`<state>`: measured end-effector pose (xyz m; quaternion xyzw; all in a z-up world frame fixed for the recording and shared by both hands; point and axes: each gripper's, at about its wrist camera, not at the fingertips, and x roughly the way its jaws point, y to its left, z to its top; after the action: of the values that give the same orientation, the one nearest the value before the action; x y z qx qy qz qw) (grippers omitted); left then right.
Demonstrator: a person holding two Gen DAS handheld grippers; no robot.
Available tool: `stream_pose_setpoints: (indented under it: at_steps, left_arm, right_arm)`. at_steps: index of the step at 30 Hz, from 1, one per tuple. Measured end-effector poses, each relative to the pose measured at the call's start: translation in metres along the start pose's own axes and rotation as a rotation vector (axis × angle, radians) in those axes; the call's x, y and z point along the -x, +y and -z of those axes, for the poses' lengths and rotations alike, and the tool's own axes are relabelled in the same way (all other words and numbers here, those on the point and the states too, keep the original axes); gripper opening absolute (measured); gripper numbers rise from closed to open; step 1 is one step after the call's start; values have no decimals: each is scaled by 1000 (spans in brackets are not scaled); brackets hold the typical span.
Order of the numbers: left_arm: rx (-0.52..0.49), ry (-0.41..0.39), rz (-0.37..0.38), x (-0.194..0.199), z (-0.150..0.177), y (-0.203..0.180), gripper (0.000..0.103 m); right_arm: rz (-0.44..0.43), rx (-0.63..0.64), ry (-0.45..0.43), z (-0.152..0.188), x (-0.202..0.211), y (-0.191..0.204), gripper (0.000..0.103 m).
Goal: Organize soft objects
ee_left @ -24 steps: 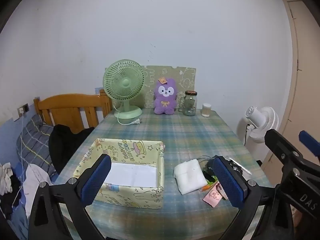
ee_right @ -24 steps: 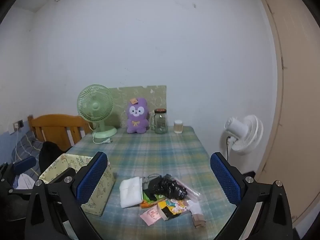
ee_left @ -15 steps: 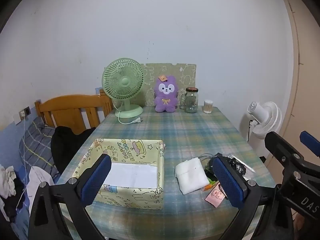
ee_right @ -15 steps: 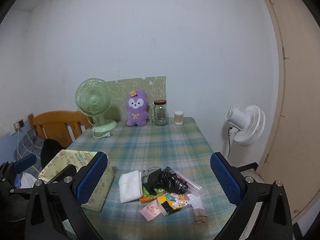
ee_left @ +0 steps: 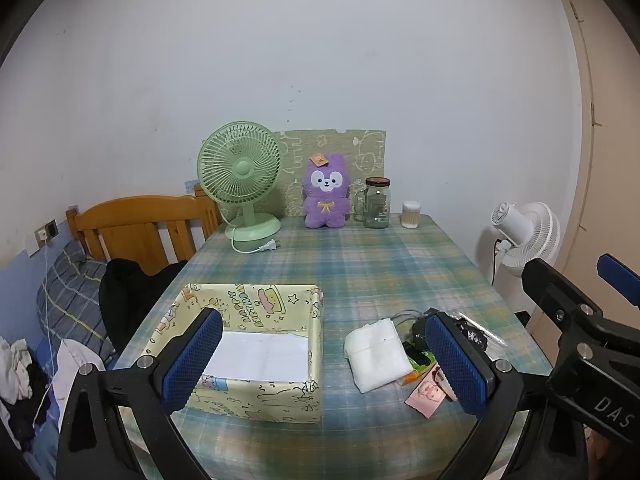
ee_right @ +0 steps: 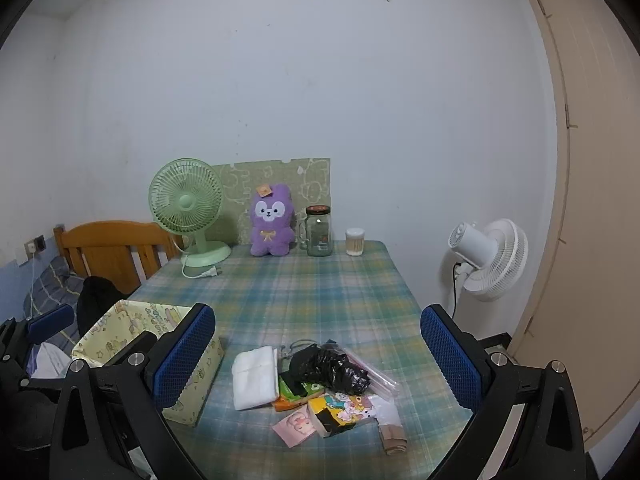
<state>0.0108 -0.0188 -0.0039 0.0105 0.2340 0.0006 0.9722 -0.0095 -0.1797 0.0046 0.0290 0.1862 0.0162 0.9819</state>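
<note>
Plaid cloth is covering the worktop (ee_right: 320,300), and nothing has gone into the box (ee_left: 248,344) yet — judging by that, the task is sitting at its very start, with both claws hovering short of the pile.

The soft things are lying in a heap near the front edge, just right of the box: a white cloth (ee_right: 256,378), a black bag (ee_right: 328,368), tissue packs (ee_right: 340,408) and a pink sachet (ee_right: 298,424), partly overlapping.

The next move is probably calling for one claw to drop onto a single item — the white cloth looks easiest, lying at the heap's edge nearest the box — and pinch it without dragging its neighbours.

Left claw (ee_left: 320,364) and right claw (ee_right: 316,360) are both standing fully open, holding and touching nothing.
</note>
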Motion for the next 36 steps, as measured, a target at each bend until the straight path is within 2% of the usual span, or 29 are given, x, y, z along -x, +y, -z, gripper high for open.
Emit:
stream_pose_setpoints:
  at_steps: [36]
  left_arm:
    - [-14, -13, 19, 2, -1, -8, 102]
  right_arm:
    - [6, -13, 16, 1, 1, -3, 103]
